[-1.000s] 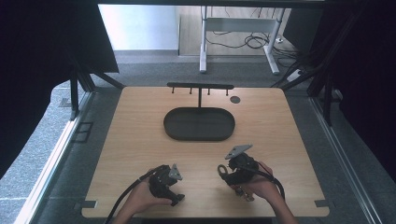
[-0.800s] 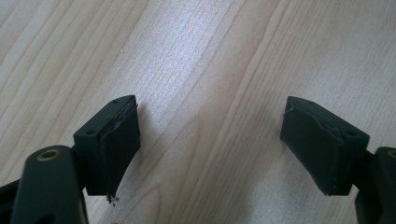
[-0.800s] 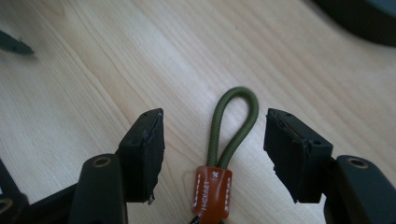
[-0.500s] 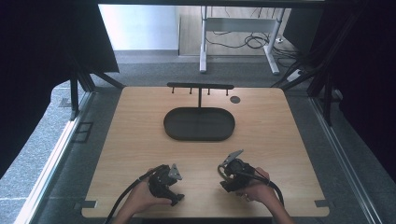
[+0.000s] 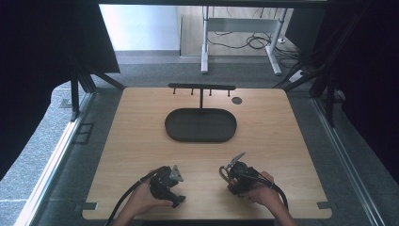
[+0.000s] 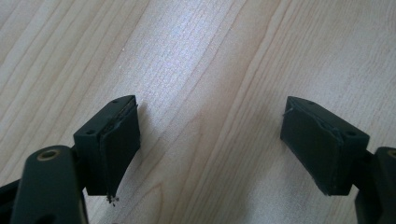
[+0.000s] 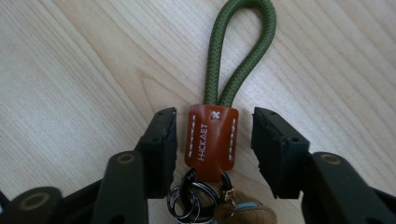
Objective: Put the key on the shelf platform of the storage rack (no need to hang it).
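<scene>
A keychain lies flat on the wooden table, with a green rope loop [image 7: 238, 51], a brown stitched leather tab [image 7: 211, 140] and metal rings [image 7: 191, 203]. My right gripper [image 7: 213, 122] points down at it with one jaw on each side of the tab. The jaws have just been closing, and a narrow gap still shows on both sides of the tab. In the high view the right gripper [image 5: 233, 180] is at the table's front right, with the green rope loop [image 5: 221, 173] at its left. My left gripper [image 6: 212, 107] stands open over bare wood, at the front left in the high view [image 5: 165, 187].
A dark oval tray [image 5: 201, 136] lies mid-table. Behind it stands a low black rack with hooks [image 5: 201, 87], and a small dark disc [image 5: 236, 100] is set into the wood to its right. Bare wood lies between the tray and both hands.
My right gripper has sunk toward the table and its jaws have narrowed around the keychain's tab. The left gripper has stayed where it was.
</scene>
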